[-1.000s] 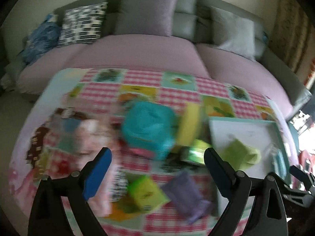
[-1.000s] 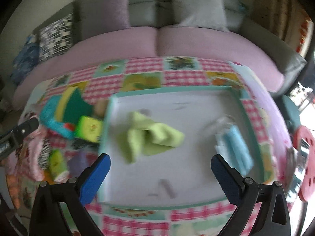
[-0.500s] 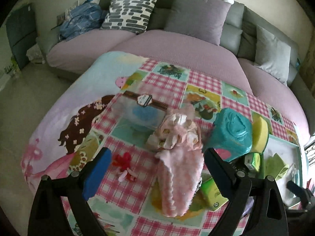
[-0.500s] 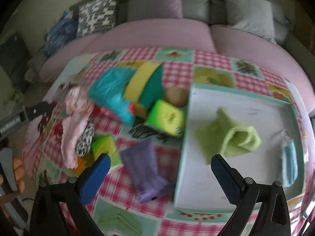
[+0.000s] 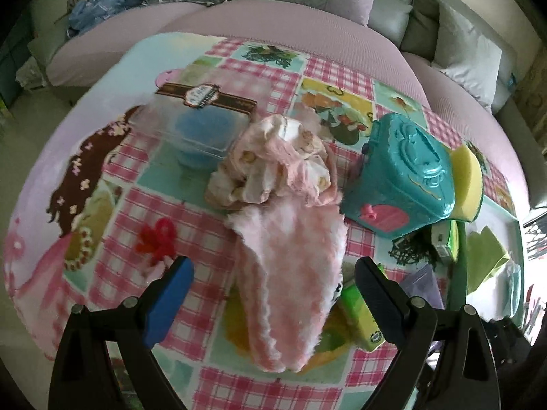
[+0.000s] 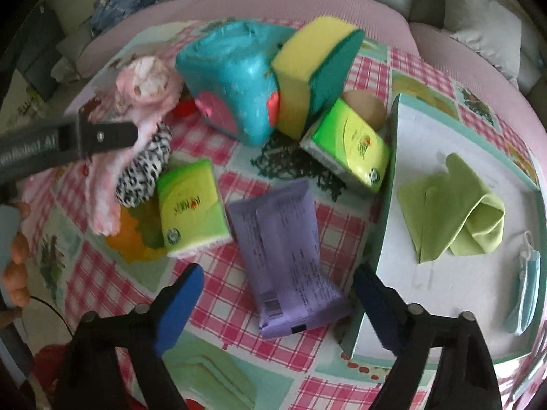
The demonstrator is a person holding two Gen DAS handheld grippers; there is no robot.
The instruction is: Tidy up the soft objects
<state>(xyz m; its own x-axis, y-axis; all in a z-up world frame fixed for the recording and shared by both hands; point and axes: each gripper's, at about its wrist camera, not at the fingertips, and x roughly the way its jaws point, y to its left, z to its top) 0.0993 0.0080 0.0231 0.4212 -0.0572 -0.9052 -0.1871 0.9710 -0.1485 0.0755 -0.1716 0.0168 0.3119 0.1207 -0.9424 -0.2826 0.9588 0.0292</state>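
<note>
We can almost read grey letters on the black arm (image 6: pixel 51 145) at the left, but the word is cut off. The print on the purple packet (image 6: pixel 287 256), green tissue packs (image 6: pixel 191 205) and clear box label (image 5: pixel 201 97) is too small and blurry.

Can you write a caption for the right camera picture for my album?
Right gripper closing above a purple packet, beside a tray holding a green cloth.

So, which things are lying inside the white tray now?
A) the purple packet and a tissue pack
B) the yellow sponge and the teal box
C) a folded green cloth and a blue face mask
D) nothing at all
C: the right wrist view shows the green cloth and the face mask in the tray.
</note>
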